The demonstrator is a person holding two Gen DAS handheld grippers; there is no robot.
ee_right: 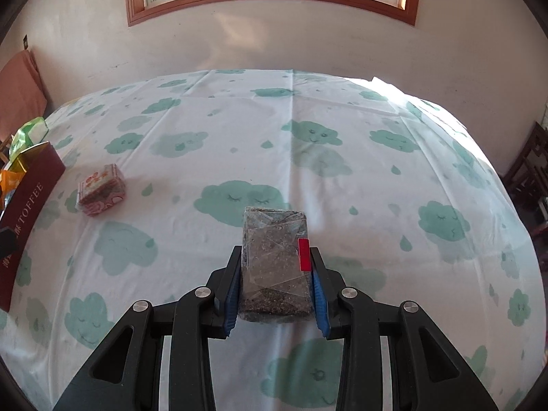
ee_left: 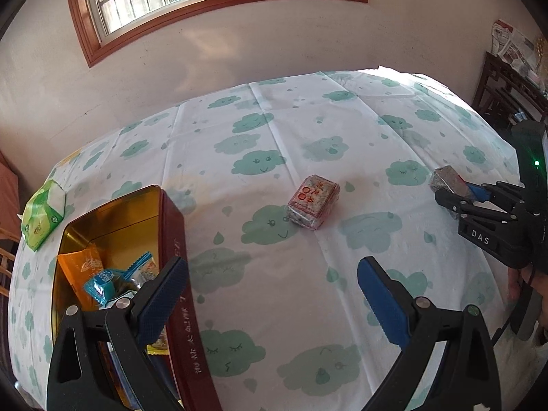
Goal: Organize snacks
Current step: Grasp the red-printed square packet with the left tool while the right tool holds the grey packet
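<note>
Between the blue pads of the right gripper (ee_right: pixel 275 287) sits a dark seed-cake snack block (ee_right: pixel 275 263) in clear wrap with a red sticker on one side, the jaws pinching it across its narrow width so that its long axis runs straight out ahead of them. From the left wrist view the same block (ee_left: pixel 448 179) shows at the far right, lifted off the table (ee_left: pixel 308 274) and well apart from the toffee tin (ee_left: pixel 178 274).

That open tin, red outside and gold inside, lies to the left of the held block across a stretch of cloud-print cloth, so the coming move is probably a carry leftward over the cloth. It already holds an orange packet (ee_left: pixel 82 267) and a blue-wrapped candy (ee_left: pixel 102 282).

A second snack, a pink-and-red wrapped block (ee_left: pixel 313 202), rests on the cloth between the two grippers, nearer the tin. The left gripper (ee_left: pixel 270 294) has its jaws spread wide and empty, one finger over the tin's rim, and looks the nearer one for that block. A green tissue pack (ee_left: pixel 42 215) lies beyond the tin.
</note>
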